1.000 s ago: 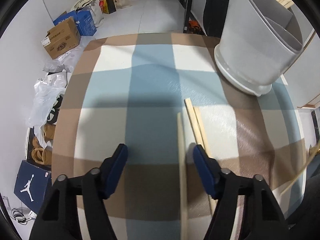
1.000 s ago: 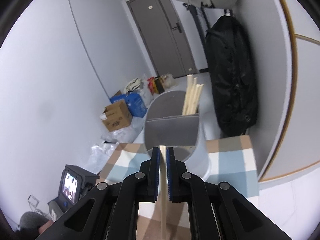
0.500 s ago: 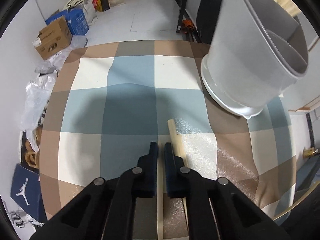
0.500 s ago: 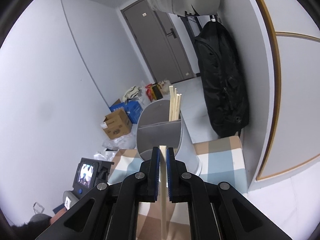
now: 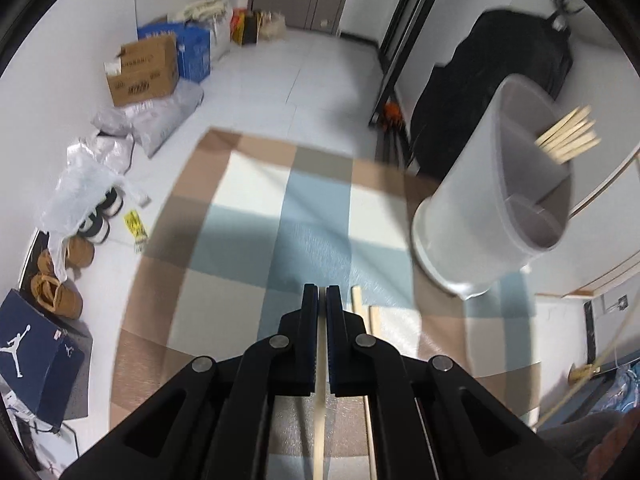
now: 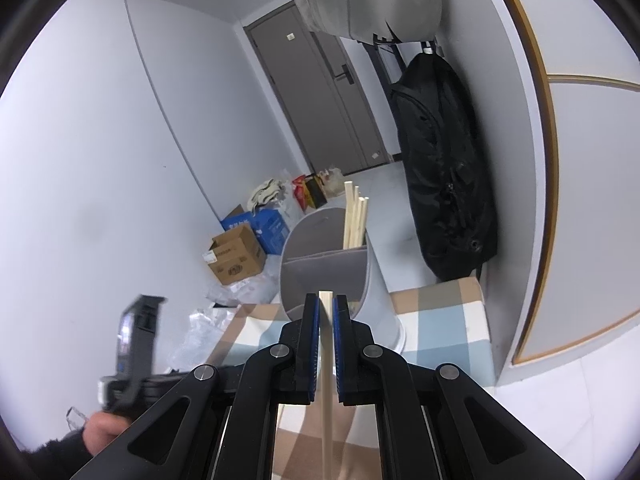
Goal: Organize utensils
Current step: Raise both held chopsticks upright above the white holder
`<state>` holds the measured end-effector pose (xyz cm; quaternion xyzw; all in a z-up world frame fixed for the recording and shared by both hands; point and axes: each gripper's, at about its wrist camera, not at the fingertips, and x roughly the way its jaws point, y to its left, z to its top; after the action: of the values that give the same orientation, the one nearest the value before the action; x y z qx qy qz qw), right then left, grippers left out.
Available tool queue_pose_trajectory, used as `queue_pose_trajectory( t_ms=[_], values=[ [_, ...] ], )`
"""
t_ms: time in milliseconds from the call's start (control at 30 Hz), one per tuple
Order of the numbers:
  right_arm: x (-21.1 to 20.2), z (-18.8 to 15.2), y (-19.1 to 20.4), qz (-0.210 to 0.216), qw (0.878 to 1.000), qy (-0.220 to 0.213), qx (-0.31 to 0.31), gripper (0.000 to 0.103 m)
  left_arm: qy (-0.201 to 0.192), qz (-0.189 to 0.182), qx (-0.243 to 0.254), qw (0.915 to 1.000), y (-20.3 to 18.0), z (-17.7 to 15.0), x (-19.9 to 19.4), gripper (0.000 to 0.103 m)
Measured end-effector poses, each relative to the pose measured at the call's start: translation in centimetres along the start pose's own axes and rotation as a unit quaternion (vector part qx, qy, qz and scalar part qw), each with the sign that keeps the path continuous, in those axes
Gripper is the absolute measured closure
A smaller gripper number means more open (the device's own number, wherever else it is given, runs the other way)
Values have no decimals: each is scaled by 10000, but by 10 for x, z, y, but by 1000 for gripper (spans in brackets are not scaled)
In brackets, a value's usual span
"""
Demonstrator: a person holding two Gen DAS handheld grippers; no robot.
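Note:
My left gripper (image 5: pixel 322 294) is shut on a wooden chopstick (image 5: pixel 320 412) and holds it above the checked tablecloth (image 5: pixel 312 216). Two more chopsticks (image 5: pixel 370 320) lie on the cloth just right of it. The grey divided utensil holder (image 5: pixel 480 216) stands at the right, with several chopsticks (image 5: pixel 568 140) in its far compartment. My right gripper (image 6: pixel 325 300) is shut on another chopstick (image 6: pixel 326 380), raised in front of the holder (image 6: pixel 320 272), where the stored chopsticks (image 6: pixel 354 220) stand upright.
A black bag (image 6: pixel 444 168) hangs by the wall behind the holder. Cardboard boxes (image 5: pixel 142 70), plastic bags and shoes (image 5: pixel 56 288) lie on the floor left of the table. The left hand with its gripper (image 6: pixel 132 352) shows at the lower left of the right wrist view.
My left gripper has closed on a chopstick and lifted it off the cloth. My right gripper has risen a little with its chopstick in front of the holder.

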<state>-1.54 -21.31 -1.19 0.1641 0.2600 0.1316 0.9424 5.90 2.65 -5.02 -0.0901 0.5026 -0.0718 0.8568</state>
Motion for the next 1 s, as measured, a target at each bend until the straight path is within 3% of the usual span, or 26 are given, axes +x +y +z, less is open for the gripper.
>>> queue_pose_trajectory(
  t_ms=[200, 400, 800, 1000],
  values=[
    [-8, 5, 12, -30, 9999, -128, -33, 97, -449, -122, 66, 9989, -11, 3, -25, 103],
    [-16, 23, 26, -144, 9993, -340, 13, 97, -689, -185, 331, 9969, 6, 19, -37, 103],
    [-24, 54, 46, -138, 9979, -595, -195, 97, -1018, -400, 511, 9927, -2, 32, -75, 103],
    [-26, 69, 44, -264, 9967, -735, -198, 97, -1125, -326, 568, 9915, -14, 45, -89, 103]
  ],
)
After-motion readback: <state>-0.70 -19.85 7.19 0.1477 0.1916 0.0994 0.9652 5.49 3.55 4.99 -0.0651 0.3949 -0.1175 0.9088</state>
